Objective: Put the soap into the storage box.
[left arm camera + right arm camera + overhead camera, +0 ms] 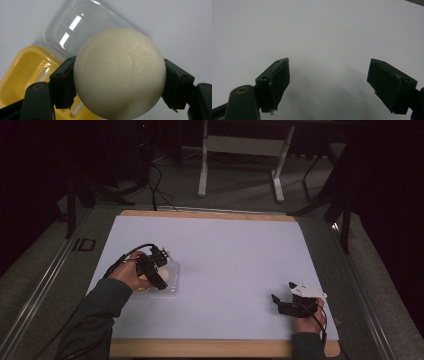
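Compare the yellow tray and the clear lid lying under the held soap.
The yellow tray is opaque and bright yellow; the clear lid is see-through, and glare streaks its top. The tray lies open side up and shows pale ribs on its floor; the lid looks smooth inside. Both are rounded rectangles, lie side by side on the white sheet, behind the cream soap clamped in the left gripper.

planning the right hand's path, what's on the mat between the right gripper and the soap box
Nothing: in the high view the white mat is bare from the right gripper to the soap box, where the left gripper holds the cream soap.
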{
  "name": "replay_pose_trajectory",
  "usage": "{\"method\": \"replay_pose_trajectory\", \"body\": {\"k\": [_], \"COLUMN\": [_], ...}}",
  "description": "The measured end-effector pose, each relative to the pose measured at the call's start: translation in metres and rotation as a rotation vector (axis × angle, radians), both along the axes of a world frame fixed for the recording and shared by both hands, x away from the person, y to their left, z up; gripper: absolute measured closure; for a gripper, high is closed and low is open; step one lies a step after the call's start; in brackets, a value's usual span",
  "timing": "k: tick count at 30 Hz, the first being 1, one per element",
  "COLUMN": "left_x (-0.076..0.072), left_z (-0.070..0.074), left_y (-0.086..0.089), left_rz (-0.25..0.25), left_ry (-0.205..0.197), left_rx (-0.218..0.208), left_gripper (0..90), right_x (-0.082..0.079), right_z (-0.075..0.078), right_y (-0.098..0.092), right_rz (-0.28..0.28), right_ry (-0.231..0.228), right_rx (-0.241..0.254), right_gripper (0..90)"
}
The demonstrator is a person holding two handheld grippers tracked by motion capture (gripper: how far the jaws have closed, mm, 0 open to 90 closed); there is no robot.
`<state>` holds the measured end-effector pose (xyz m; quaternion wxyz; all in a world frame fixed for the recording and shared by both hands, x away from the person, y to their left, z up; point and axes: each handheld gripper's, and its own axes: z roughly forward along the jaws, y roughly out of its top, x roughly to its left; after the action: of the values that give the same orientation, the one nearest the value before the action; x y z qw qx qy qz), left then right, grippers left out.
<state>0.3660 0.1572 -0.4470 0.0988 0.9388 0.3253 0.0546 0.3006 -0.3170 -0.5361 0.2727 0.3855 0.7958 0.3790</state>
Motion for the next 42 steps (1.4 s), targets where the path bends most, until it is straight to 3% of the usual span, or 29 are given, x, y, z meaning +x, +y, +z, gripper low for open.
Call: {"method": "replay_pose_trajectory", "body": {"k": [9, 17, 21, 34, 42], "left_x": [0.003, 0.006, 0.007, 0.013, 0.019], "left_z": [0.001, 0.001, 0.004, 0.005, 0.001], "left_y": [0.007, 0.016, 0.024, 0.047, 0.062], "left_rz": [0.023, 0.076, 0.112, 0.212, 0.3], "left_ry": [0.014, 0.01, 0.011, 0.008, -0.005], "left_rx": [-0.014, -0.015, -0.044, -0.018, -0.006], "left_gripper": [25.7, 25.7, 25.7, 25.7, 25.8], "right_x": [0.0, 0.0, 0.0, 0.0, 0.0], "right_z": [0.0, 0.0, 0.0, 0.0, 0.0], "right_y": [0.0, 0.0, 0.0, 0.001, 0.0], "right_rz": [0.001, 0.001, 0.001, -0.001, 0.0], "right_ry": [-0.002, -0.002, -0.002, -0.004, -0.006], "right_rx": [-0.002, -0.003, -0.003, -0.005, -0.005], "right_gripper": [17.9, 17.9, 17.9, 17.9, 17.9]}}
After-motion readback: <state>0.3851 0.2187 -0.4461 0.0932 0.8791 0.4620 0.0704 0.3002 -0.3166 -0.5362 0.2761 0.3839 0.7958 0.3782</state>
